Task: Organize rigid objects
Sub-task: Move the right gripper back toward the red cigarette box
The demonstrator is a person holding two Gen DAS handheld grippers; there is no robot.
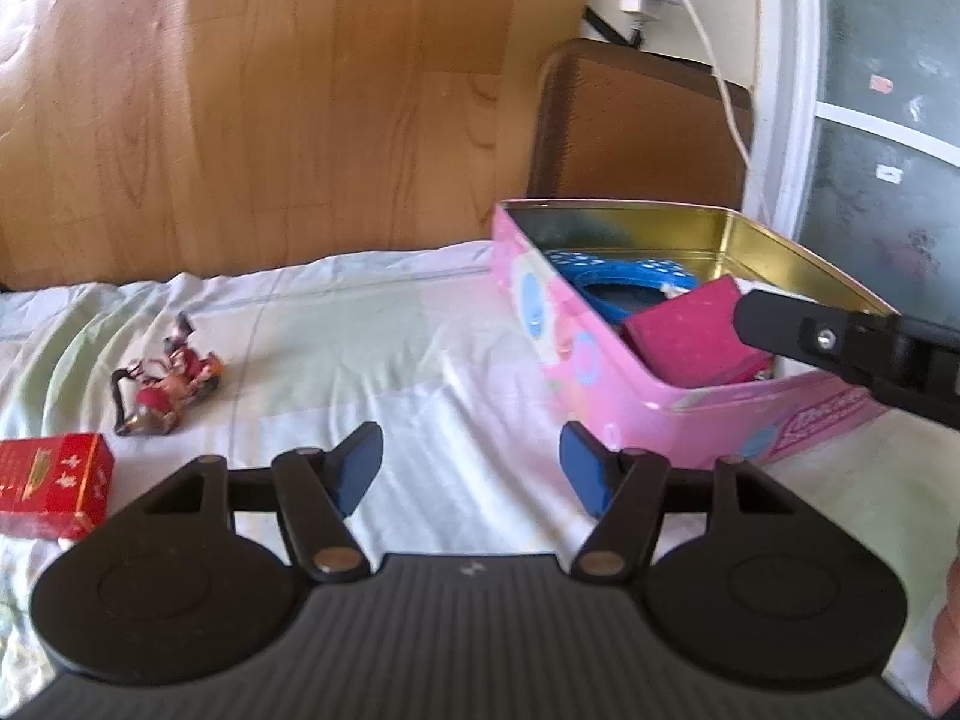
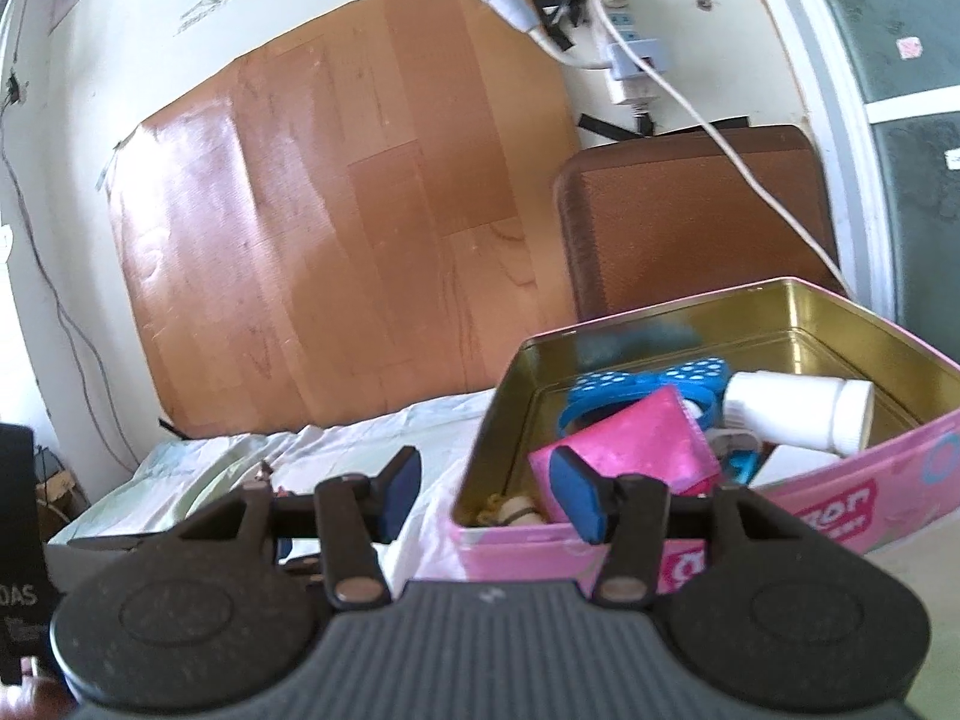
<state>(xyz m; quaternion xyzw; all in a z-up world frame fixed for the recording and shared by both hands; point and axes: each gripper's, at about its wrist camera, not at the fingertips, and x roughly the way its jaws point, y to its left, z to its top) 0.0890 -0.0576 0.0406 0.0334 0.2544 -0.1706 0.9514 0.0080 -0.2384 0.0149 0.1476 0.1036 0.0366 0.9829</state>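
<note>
A pink tin box [image 1: 606, 384] with a gold inside stands on the pale sheet at the right. It holds a pink block [image 1: 690, 336], a blue dotted band [image 1: 612, 282] and, in the right wrist view, a white bottle [image 2: 798, 408]. A red toy motorbike [image 1: 168, 384] and a red carton [image 1: 51, 483] lie on the sheet at the left. My left gripper [image 1: 471, 471] is open and empty, low over the sheet between the toy and the tin. My right gripper [image 2: 489, 495] is open and empty at the tin's [image 2: 840, 510] near left corner, with one finger [image 1: 780, 327] over the pink block [image 2: 636, 450].
A wood-pattern board [image 1: 252, 102] leans on the wall behind the bed. A brown cushioned panel [image 1: 642, 120] stands behind the tin. A white cable [image 1: 726, 90] and power strip [image 2: 624, 54] hang on the wall. A window frame [image 1: 786, 78] is at the right.
</note>
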